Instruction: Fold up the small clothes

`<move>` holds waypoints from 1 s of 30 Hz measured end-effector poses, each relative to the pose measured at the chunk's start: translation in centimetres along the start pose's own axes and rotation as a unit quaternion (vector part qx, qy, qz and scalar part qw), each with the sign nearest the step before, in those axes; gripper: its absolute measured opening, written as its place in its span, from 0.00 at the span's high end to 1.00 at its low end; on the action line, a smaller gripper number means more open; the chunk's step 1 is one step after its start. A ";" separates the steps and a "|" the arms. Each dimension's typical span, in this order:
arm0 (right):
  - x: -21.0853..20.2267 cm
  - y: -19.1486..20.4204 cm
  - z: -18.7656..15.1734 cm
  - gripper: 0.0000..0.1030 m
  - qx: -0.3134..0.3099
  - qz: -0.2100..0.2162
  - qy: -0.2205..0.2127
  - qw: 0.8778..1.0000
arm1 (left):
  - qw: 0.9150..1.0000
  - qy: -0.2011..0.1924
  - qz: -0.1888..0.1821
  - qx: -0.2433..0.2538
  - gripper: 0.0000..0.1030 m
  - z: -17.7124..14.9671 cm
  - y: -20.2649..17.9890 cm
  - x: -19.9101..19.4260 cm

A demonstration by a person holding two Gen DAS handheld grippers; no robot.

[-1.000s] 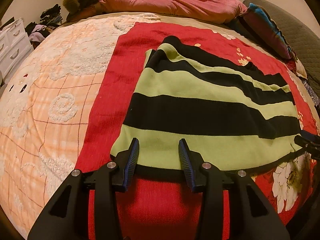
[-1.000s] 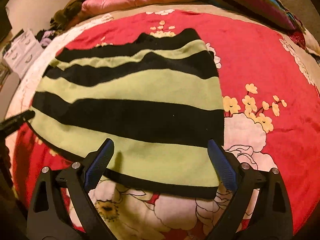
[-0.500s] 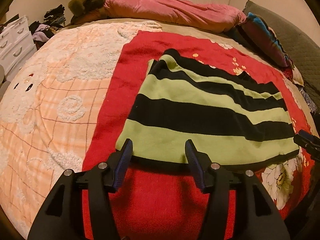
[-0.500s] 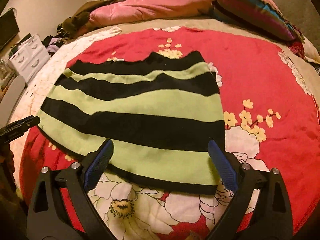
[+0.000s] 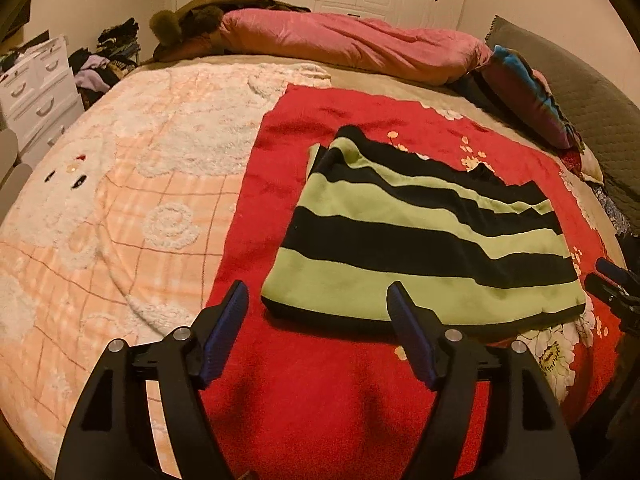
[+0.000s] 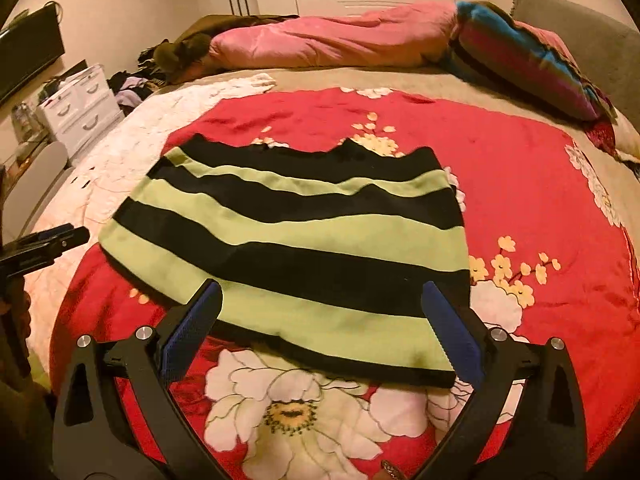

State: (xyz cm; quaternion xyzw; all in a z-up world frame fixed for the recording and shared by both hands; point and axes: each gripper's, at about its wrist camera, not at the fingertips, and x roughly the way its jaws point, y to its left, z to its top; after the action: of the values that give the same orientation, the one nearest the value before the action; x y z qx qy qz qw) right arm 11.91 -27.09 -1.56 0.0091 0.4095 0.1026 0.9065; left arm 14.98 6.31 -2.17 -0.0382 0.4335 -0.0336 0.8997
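A small green-and-black striped garment (image 5: 420, 236) lies flat on a red floral blanket (image 5: 320, 380) on the bed; it also shows in the right wrist view (image 6: 304, 240). My left gripper (image 5: 318, 300) is open and empty, held back from the garment's near left corner. My right gripper (image 6: 322, 300) is wide open and empty, above the garment's near hem. The right gripper's tip (image 5: 612, 280) shows at the right edge of the left wrist view. The left gripper's tip (image 6: 48, 242) shows at the left edge of the right wrist view.
A peach and white fluffy blanket (image 5: 120, 208) covers the bed's left side. A pink duvet (image 5: 340, 44) and striped pillows (image 6: 520, 56) lie at the far end. White drawers (image 5: 36, 84) and a clothes pile (image 5: 108, 60) stand beside the bed on the left.
Both grippers have pulled back and up from the garment's near hem. The left gripper's jaws have opened wider. The garment lies still.
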 end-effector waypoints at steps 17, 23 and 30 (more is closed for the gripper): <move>-1.8 4.3 0.0 0.09 -0.043 0.021 -0.014 0.999 | 1.000 -0.014 0.015 -0.012 0.11 -0.4 2.3 -3.3; -2.2 5.8 -0.2 0.09 -0.062 0.033 -0.016 0.997 | 0.999 -0.016 0.028 -0.024 0.08 -0.6 3.6 -4.1; -1.3 8.2 -0.5 0.09 -0.084 0.052 -0.004 0.995 | 0.998 -0.010 0.044 -0.047 0.05 -0.8 5.2 -3.8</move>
State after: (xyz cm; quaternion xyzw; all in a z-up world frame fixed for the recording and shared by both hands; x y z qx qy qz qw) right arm 9.23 -19.30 -0.15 -0.0450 0.3949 0.1839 0.8990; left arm 12.09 11.85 -0.22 -0.0616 0.4268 0.0267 0.9018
